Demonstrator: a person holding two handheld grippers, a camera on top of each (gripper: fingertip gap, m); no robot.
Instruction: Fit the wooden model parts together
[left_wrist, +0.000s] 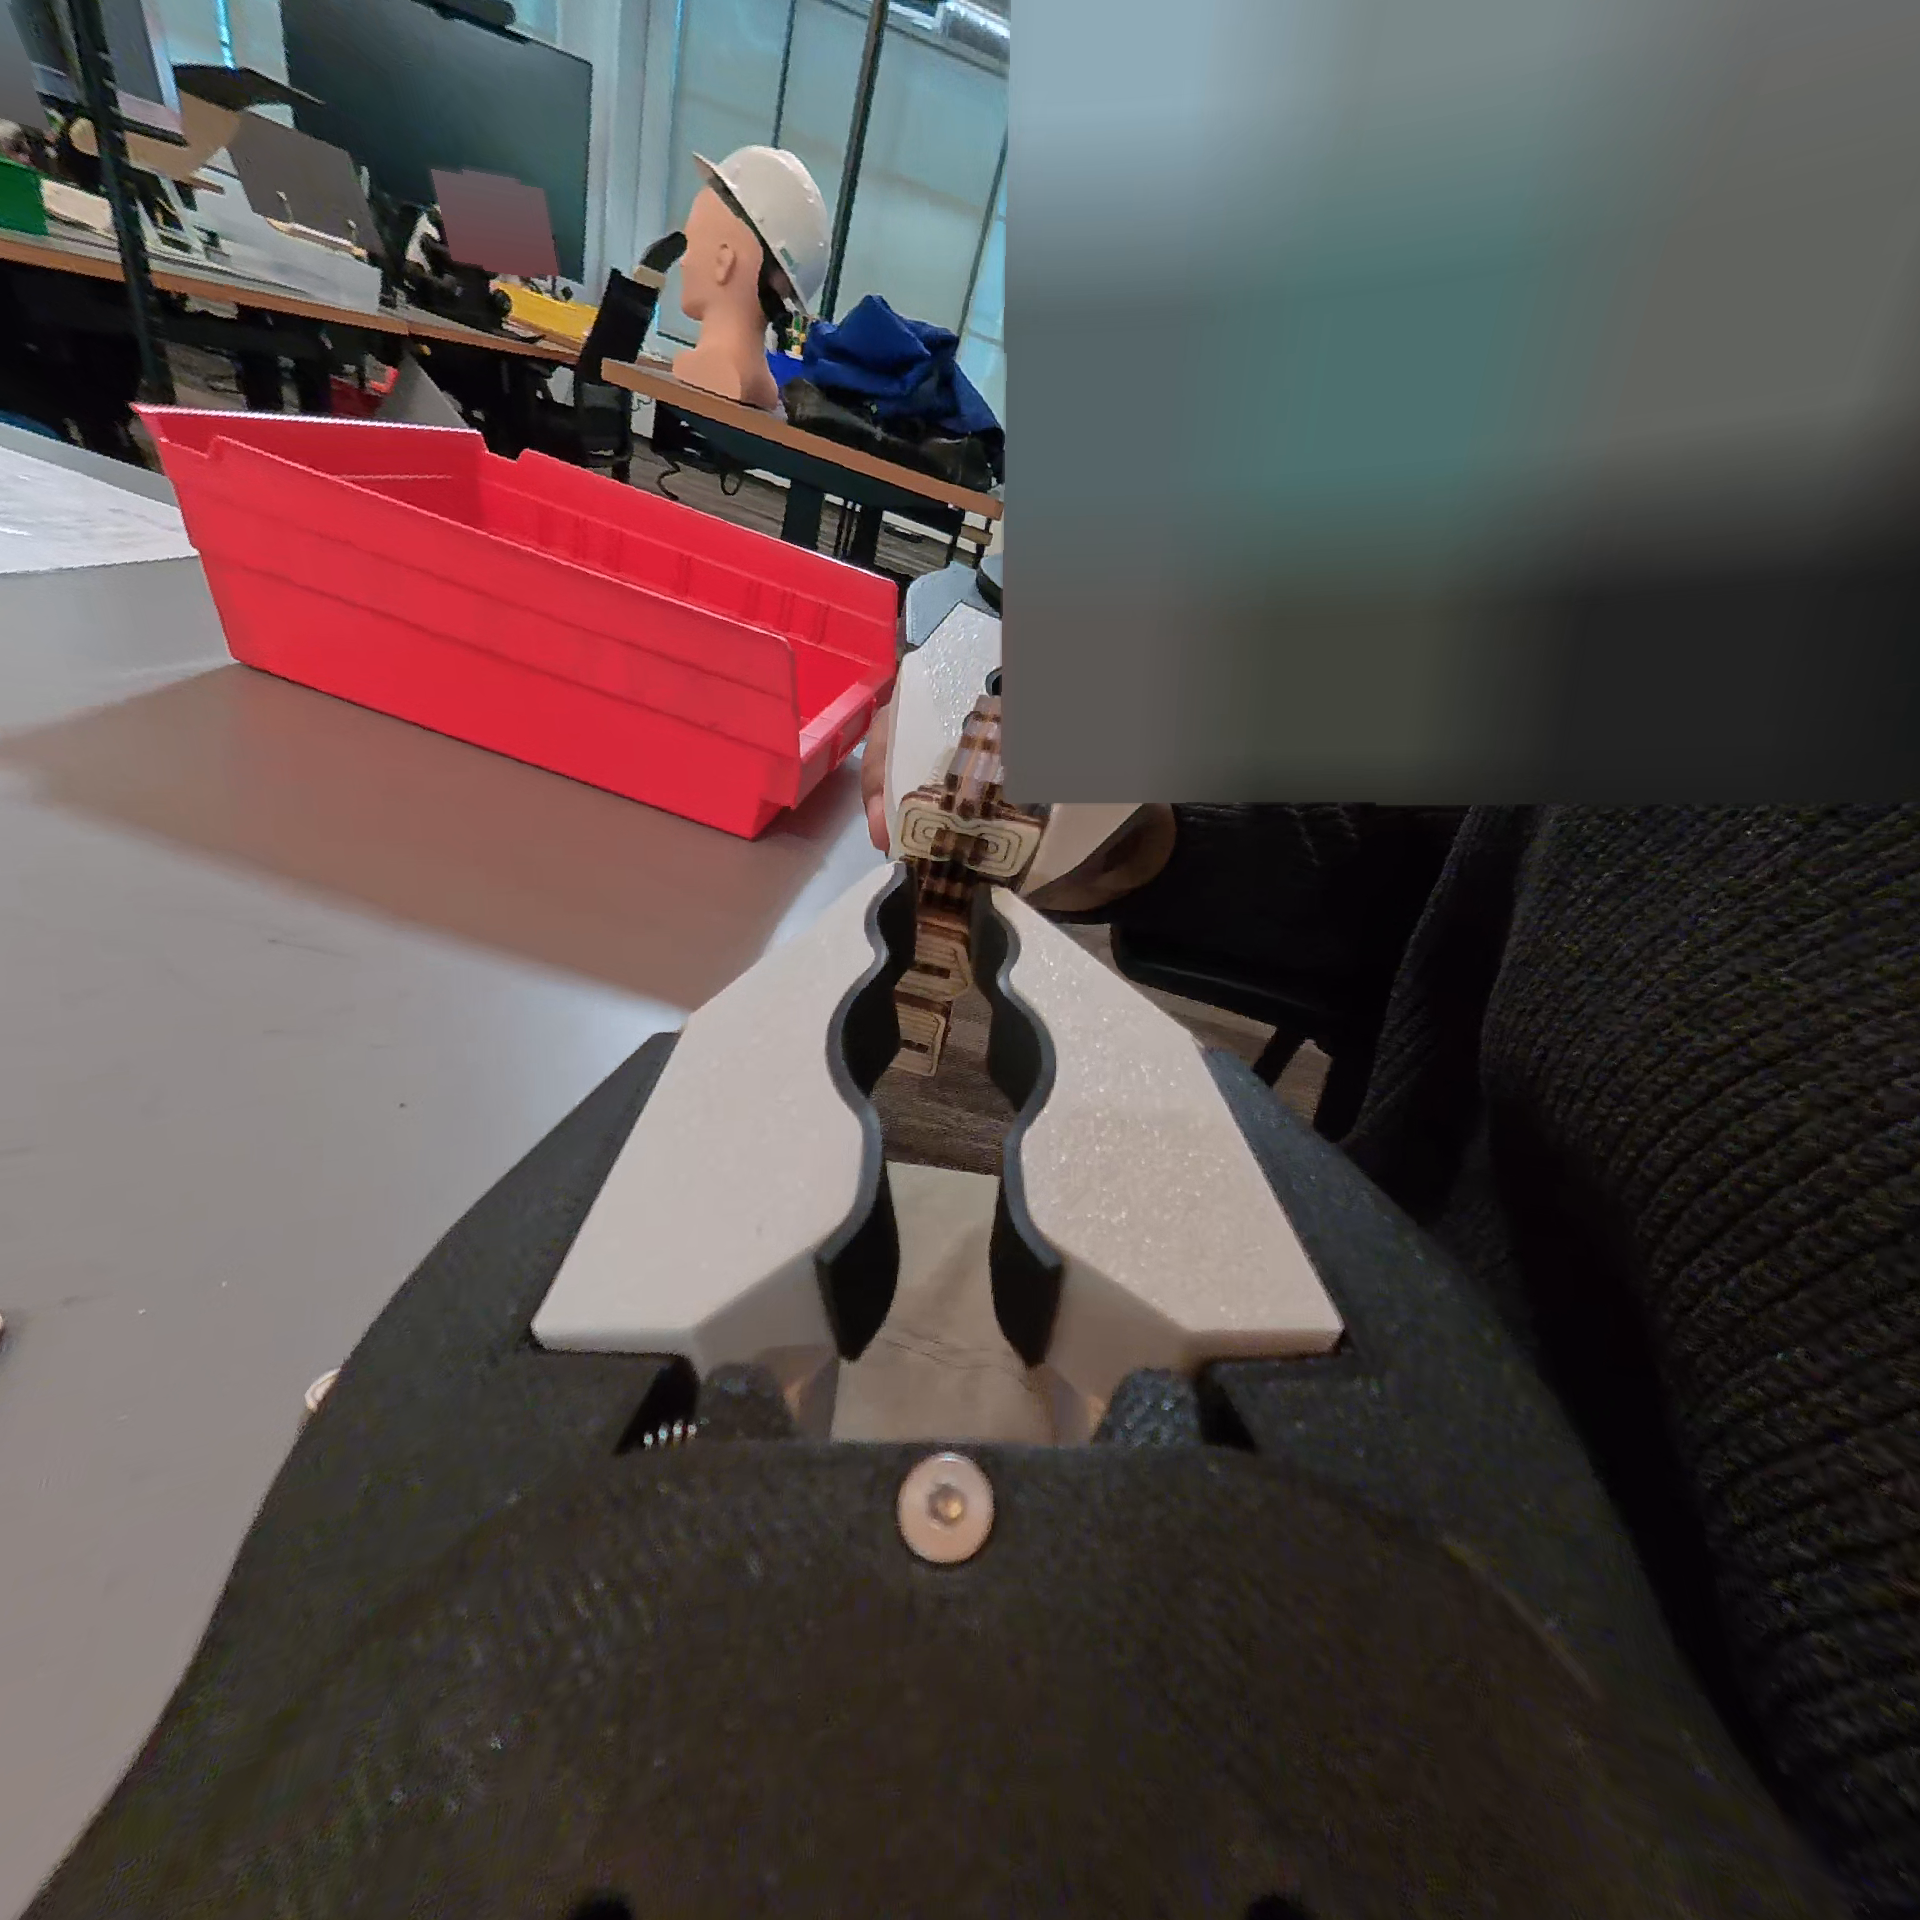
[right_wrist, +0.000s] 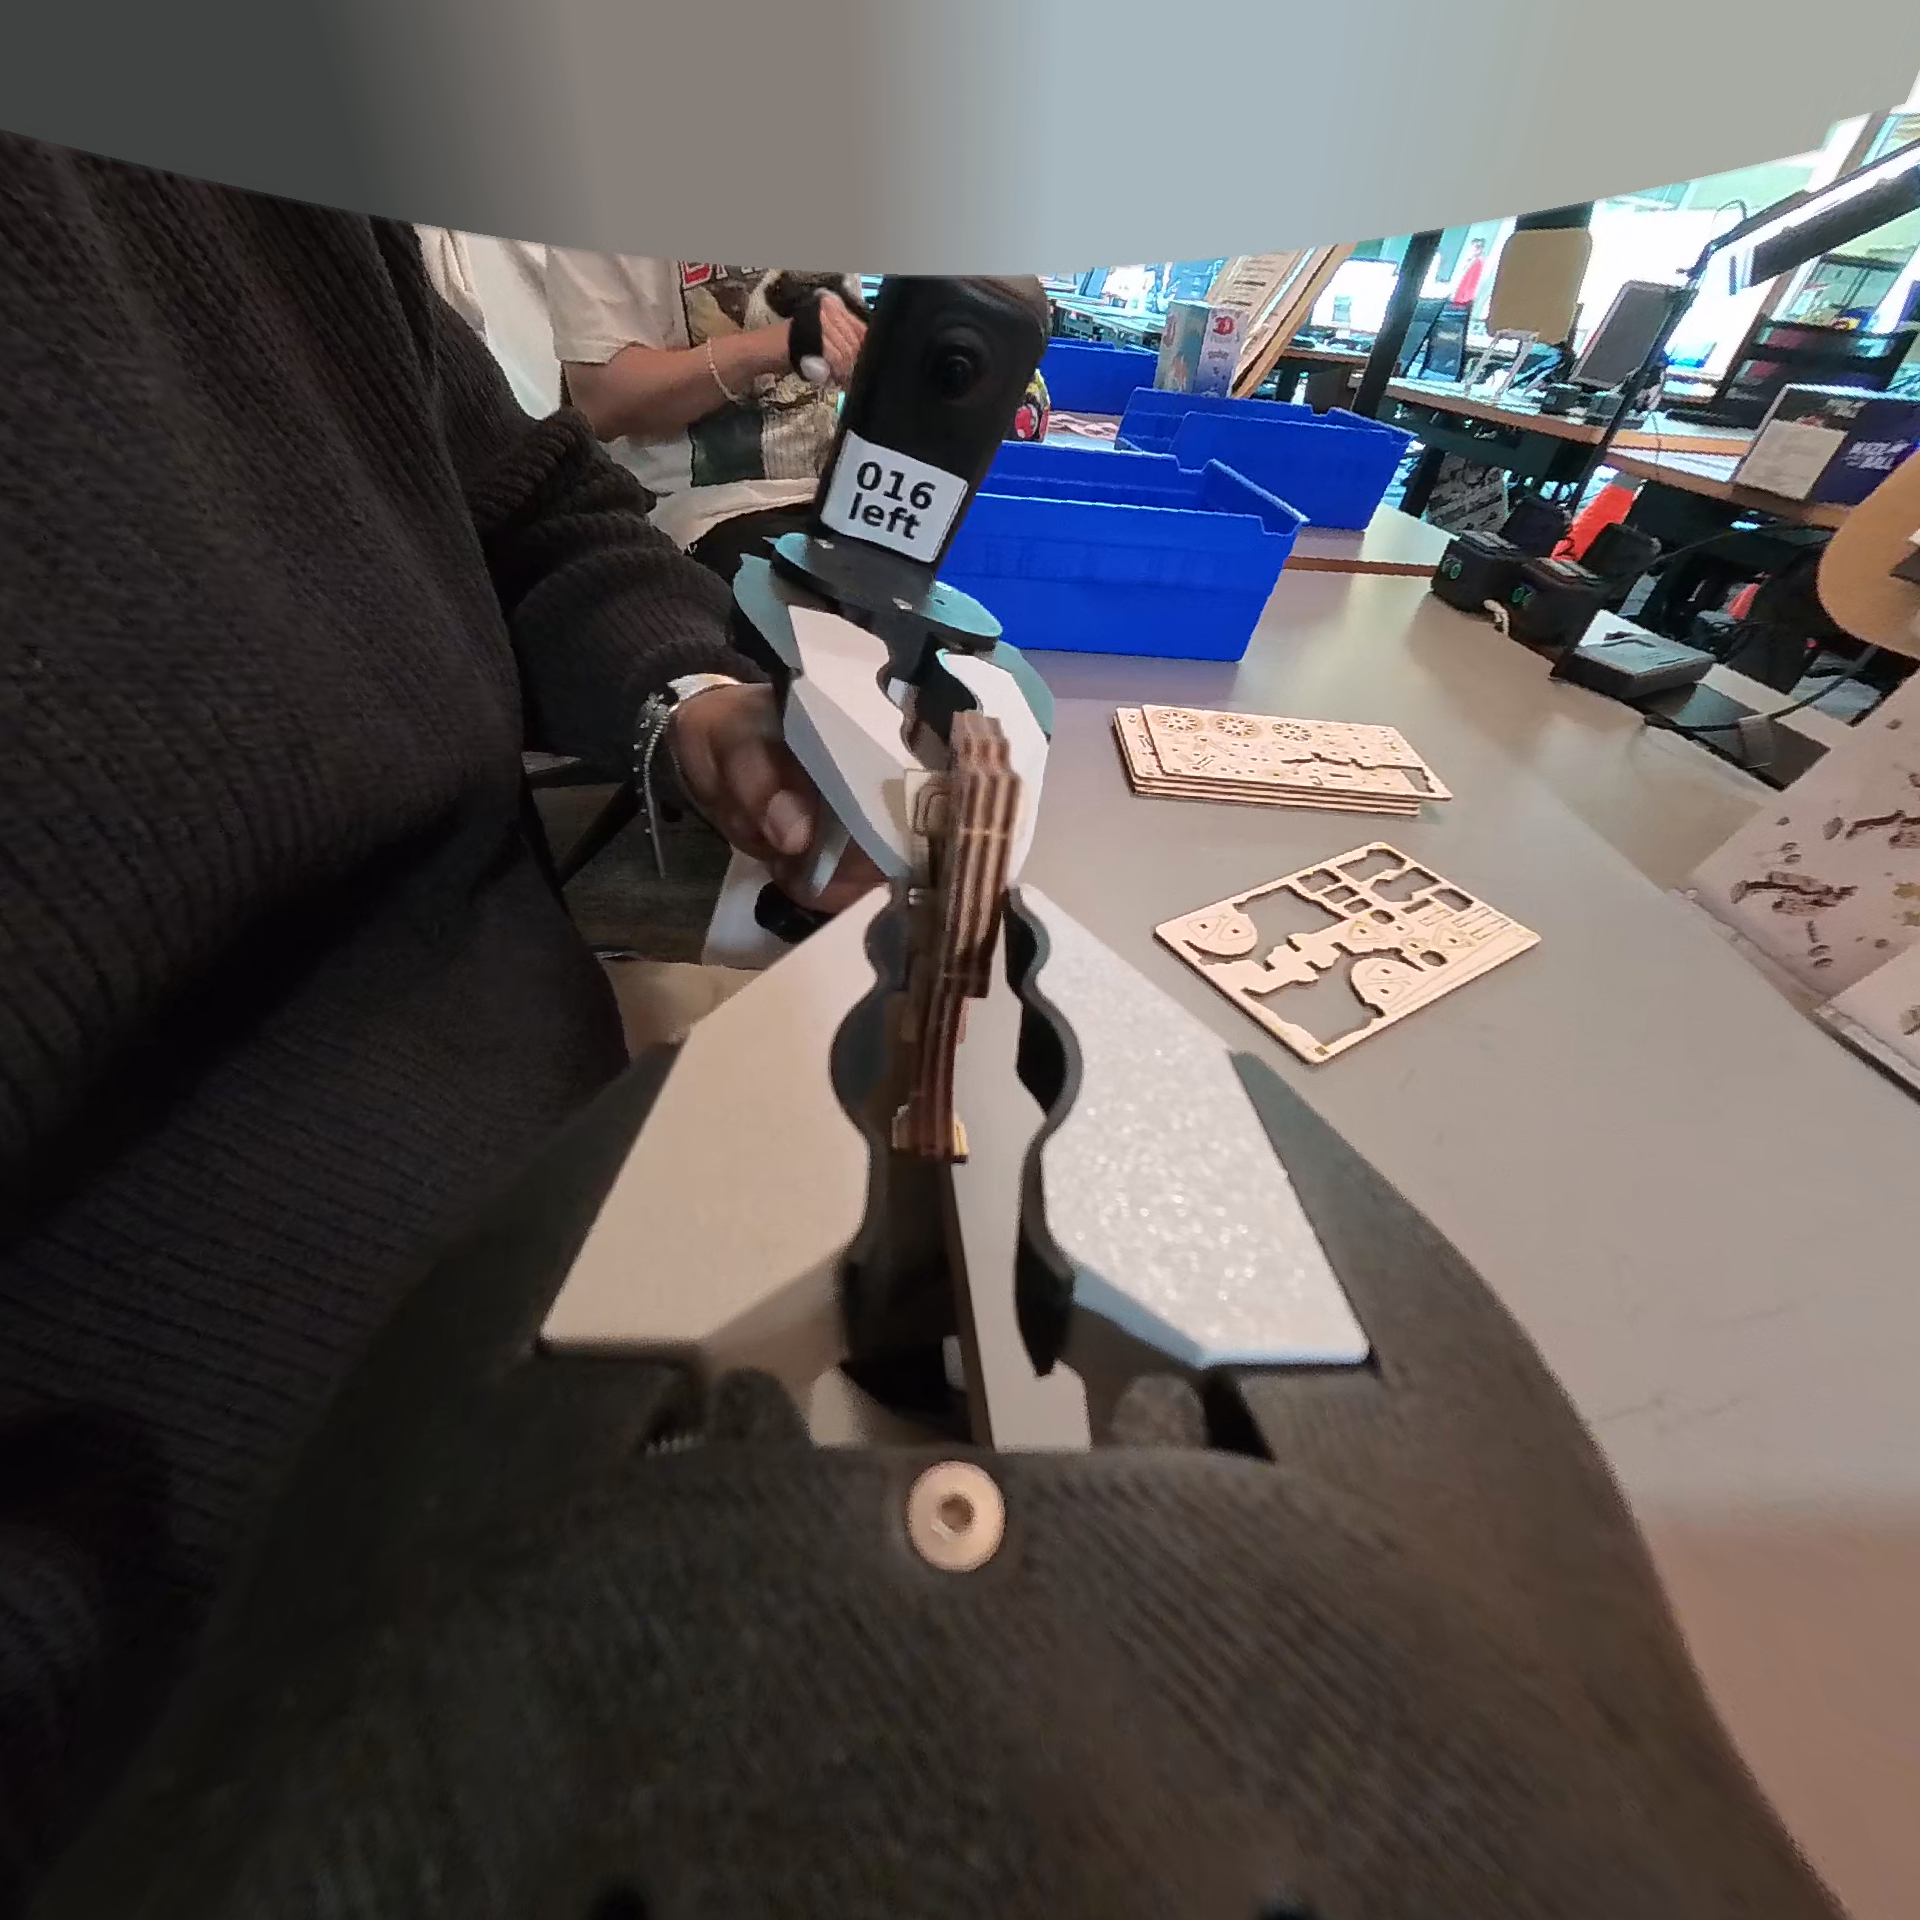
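Note:
A layered wooden model piece (left_wrist: 940, 940) of light and dark plywood is held in the air between both grippers, near the person's black sweater. My left gripper (left_wrist: 943, 891) is shut on one end of it, the wood pinched between the black wavy pads. In the right wrist view my right gripper (right_wrist: 951, 920) is shut on the other end of the same wooden piece (right_wrist: 971, 862). The left gripper (right_wrist: 961, 831) faces it from the far side, held by a hand. One of the right gripper's grey fingers (left_wrist: 940, 665) shows beyond the wood in the left wrist view.
A red bin (left_wrist: 499, 592) stands on the grey table (left_wrist: 260, 1039) to the left. To the right lie a punched-out wooden sheet (right_wrist: 1345, 945) and a stack of wooden sheets (right_wrist: 1278, 753). Blue bins (right_wrist: 1122, 561) stand behind them. A second person sits farther back. The grippers are tip to tip, or close to it.

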